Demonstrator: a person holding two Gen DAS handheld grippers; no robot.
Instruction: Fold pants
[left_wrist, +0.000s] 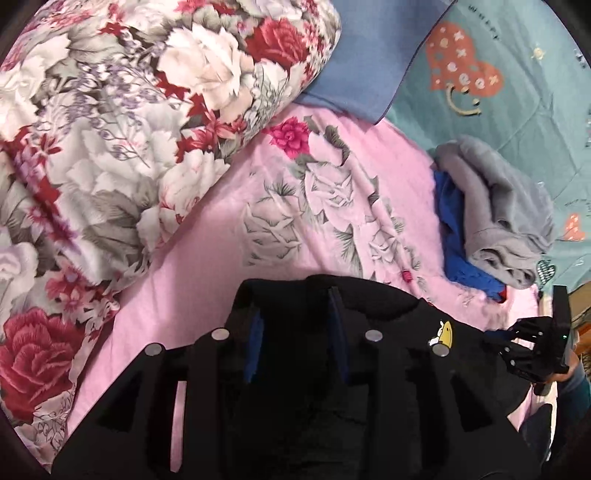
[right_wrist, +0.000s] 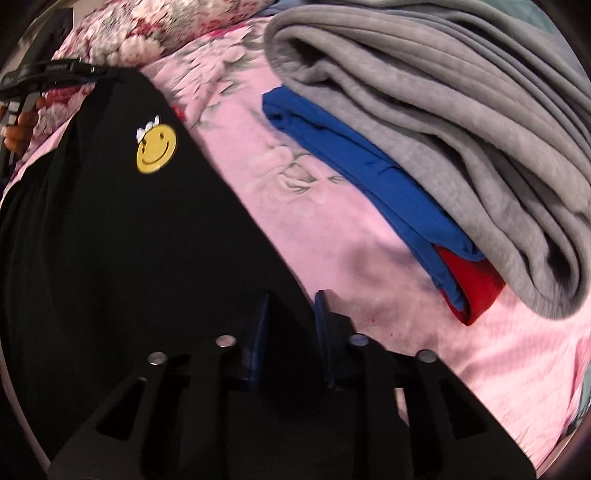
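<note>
Black pants (left_wrist: 384, 317) with a yellow smiley patch (left_wrist: 442, 333) are held up over a pink floral bed sheet (left_wrist: 229, 266). My left gripper (left_wrist: 297, 299) is shut on the pants' upper edge, the fabric bunched between the blue pads. In the right wrist view the pants (right_wrist: 110, 236) hang at the left with the smiley patch (right_wrist: 156, 148) facing the camera. My right gripper (right_wrist: 291, 306) is shut on the pants' edge. The right gripper also shows in the left wrist view (left_wrist: 532, 350) at the far right.
A rolled floral quilt (left_wrist: 122, 147) lies at the left. A folded stack of grey (right_wrist: 443, 122), blue (right_wrist: 362, 166) and red (right_wrist: 472, 288) clothes sits at the right on the sheet. A blue pillow (left_wrist: 369, 55) and a teal blanket (left_wrist: 517, 74) lie beyond.
</note>
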